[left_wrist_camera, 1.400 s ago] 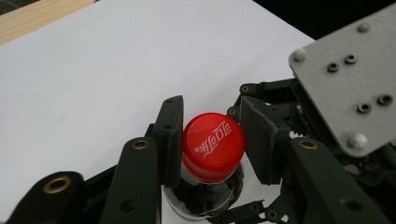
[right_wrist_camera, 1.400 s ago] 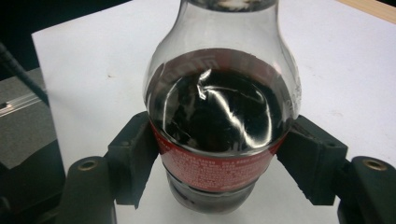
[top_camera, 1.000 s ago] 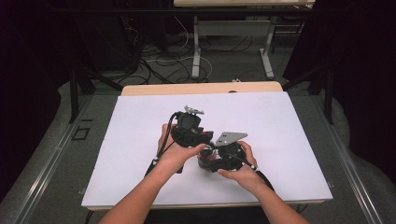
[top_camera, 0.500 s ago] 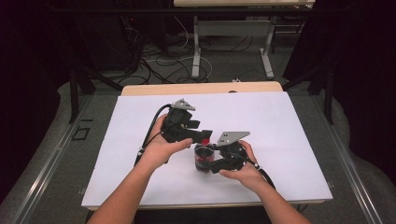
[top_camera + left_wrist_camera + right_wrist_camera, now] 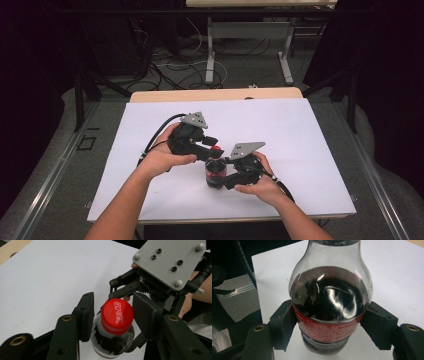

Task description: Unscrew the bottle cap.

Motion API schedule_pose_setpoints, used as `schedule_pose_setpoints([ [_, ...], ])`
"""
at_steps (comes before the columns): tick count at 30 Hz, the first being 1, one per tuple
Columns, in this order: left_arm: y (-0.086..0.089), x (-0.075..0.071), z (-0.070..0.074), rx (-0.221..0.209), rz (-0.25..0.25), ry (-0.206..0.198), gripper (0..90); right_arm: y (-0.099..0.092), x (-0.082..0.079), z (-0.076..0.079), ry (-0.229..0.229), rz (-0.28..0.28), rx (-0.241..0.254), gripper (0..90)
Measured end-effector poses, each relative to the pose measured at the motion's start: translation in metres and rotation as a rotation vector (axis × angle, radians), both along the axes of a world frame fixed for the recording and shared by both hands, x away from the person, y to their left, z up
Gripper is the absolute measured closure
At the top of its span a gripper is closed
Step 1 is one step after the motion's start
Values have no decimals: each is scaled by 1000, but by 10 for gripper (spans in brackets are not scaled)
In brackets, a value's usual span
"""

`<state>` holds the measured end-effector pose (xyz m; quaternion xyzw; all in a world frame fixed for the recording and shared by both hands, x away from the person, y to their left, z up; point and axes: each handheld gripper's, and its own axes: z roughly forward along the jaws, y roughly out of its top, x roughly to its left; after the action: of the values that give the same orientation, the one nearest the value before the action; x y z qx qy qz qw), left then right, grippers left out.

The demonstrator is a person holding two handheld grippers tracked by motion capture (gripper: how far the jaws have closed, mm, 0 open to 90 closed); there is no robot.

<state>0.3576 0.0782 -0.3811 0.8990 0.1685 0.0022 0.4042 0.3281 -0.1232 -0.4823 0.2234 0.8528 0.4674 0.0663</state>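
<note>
Cap sits between the left jaws, bottle upright.
Right gripper clamps the bottle at its label; left gripper, jaws apart, straddles the red cap, not yet touching.

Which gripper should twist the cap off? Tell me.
Left. Its jaws straddle the red cap, not yet closed on it, while the right gripper clamps the bottle at the label, steadying it.

Bottle neck and cap cut off by top edge in right gripper view. Left gripper view: bottle base cut off at bottom edge, label hidden below the red cap. High view: label too small to read.
</note>
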Motion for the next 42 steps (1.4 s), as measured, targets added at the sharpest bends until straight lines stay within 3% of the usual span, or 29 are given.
schedule_pose_setpoints([
  [4, -1, -2, 0, 3, 6, -9, 610, 0, 0, 1, 5, 7, -14, 309],
  [7, -4, -4, 1, 11, 43, -26, 613, 0, 0, 0, -4, -9, -4, 310],
  [9, -6, -5, 2, 14, 71, 0, 614, 0, 0, 0, -10, -23, -2, 310],
  [10, -8, -7, 2, 14, 104, -8, 614, 0, 0, 0, -11, -29, -3, 310],
  [12, -12, -10, 3, 28, 164, 14, 614, 0, -1, 0, -14, -52, -7, 310],
  [13, -15, -12, 3, 28, 197, 2, 614, 0, 0, 0, -16, -60, -11, 310],
  [16, -25, -17, 3, 29, 319, 8, 614, -1, 0, 0, -4, -76, -24, 310],
  [17, -26, -17, 4, 45, 329, 2, 615, -1, 0, -1, -14, -93, -16, 310],
  [20, -32, -19, 4, 42, 419, 25, 613, -2, 1, -1, -10, -117, -12, 310],
  [23, -39, -21, 2, 20, 544, 69, 613, -3, 2, -2, -25, -145, -24, 310],
  [24, -39, -20, 3, 38, 557, 69, 612, -3, 2, -2, -29, -141, -32, 310],
  [28, -43, -21, 3, 34, 659, 107, 612, -2, 1, -3, -40, -169, -48, 309],
  [33, -43, -19, 3, 12, 698, 154, 609, -1, 1, -3, -45, -172, -53, 309],
  [36, -40, -16, 3, 2, 666, 170, 602, -3, 2, -2, -30, -167, -60, 309],
  [38, -36, -13, 5, -49, 619, 205, 544, -3, 2, -2, -35, -171, -37, 310],
  [42, -29, -9, 8, -46, 555, 150, 462, -3, 2, -2, -34, -151, -25, 310],
])
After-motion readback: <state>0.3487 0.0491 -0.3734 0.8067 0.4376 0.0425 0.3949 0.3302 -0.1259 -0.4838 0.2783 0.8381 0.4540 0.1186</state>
